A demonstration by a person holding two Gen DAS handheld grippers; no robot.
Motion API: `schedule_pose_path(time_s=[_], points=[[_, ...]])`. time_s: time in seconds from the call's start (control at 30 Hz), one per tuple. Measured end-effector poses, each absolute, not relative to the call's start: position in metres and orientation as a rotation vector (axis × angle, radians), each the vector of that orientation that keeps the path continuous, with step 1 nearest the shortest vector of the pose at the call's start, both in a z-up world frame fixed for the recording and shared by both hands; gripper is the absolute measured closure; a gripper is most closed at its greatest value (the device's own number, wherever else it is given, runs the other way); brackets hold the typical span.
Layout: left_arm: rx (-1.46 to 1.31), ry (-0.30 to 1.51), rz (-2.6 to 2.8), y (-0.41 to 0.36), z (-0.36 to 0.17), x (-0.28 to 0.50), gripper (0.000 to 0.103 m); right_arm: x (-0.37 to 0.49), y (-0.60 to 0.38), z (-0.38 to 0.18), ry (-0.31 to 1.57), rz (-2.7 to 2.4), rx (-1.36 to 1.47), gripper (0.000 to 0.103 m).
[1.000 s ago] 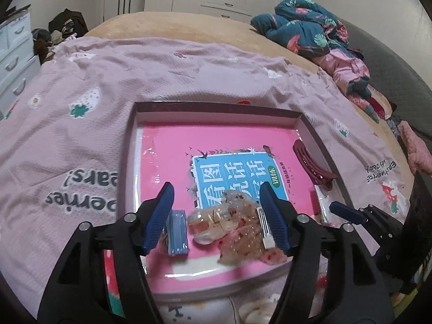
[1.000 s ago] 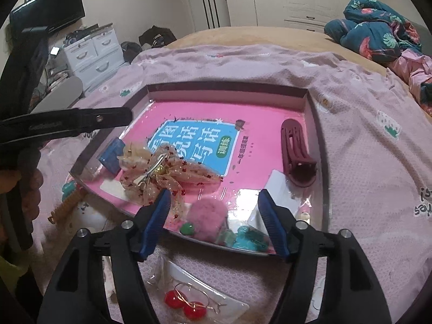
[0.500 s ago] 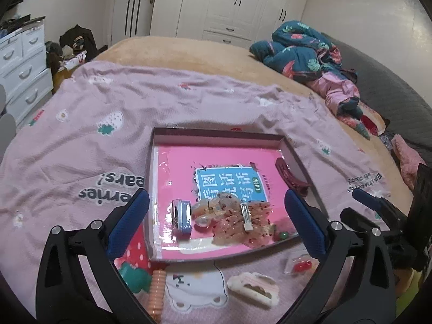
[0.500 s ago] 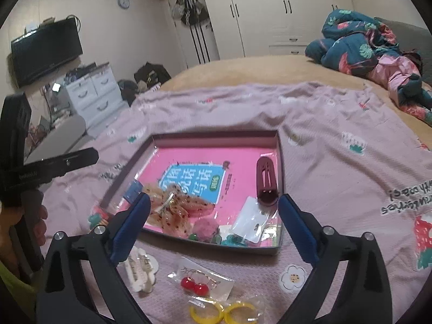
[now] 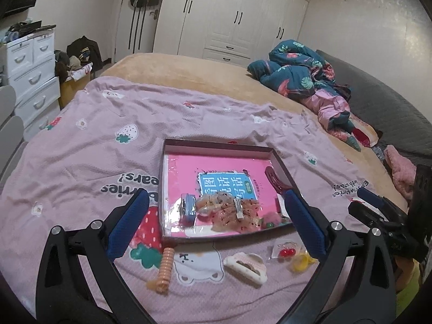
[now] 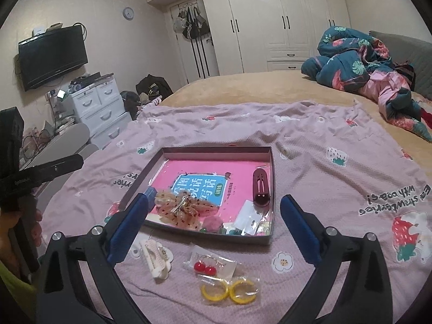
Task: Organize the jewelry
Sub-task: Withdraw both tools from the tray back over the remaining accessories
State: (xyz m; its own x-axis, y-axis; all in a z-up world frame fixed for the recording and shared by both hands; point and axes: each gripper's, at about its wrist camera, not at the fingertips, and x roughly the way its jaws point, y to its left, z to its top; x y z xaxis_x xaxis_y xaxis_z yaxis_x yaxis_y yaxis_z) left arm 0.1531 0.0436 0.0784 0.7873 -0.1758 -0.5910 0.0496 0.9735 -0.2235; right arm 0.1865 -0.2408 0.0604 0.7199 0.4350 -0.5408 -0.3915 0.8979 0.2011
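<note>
A shallow box tray (image 5: 216, 144) (image 6: 272, 172) with a pink book inside lies on the bedspread. It holds a sequined bow clip (image 5: 232, 212) (image 6: 183, 210), a blue clip (image 5: 188, 207), a maroon hair clip (image 6: 261, 187) and small items. In front of it lie a cream claw clip (image 5: 245, 267) (image 6: 155, 257), a peach coil tie (image 5: 164, 270), red cherry earrings (image 6: 205, 267) and yellow hoops (image 6: 229, 291). My left gripper (image 5: 216, 226) and right gripper (image 6: 214, 229) are both open, empty, held above the near items.
The pink strawberry bedspread (image 5: 94, 145) covers the bed. Bundled quilts (image 6: 359, 62) lie at the far right. White drawers (image 6: 100, 108) and a chair stand to the left, wardrobes at the back.
Both grippers have pulled back and up from the tray and opened wide. The bow clip stays in the tray, released by the left gripper.
</note>
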Motion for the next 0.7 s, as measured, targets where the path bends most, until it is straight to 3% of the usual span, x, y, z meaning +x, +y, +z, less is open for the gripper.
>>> schedule_pose_path(time_s=[0.7], points=[[-0.158,0.628,-0.125,0.042,0.081,0.099,0.009,0.140,-0.236,0.084,0.583,0.467,0.026,0.005]])
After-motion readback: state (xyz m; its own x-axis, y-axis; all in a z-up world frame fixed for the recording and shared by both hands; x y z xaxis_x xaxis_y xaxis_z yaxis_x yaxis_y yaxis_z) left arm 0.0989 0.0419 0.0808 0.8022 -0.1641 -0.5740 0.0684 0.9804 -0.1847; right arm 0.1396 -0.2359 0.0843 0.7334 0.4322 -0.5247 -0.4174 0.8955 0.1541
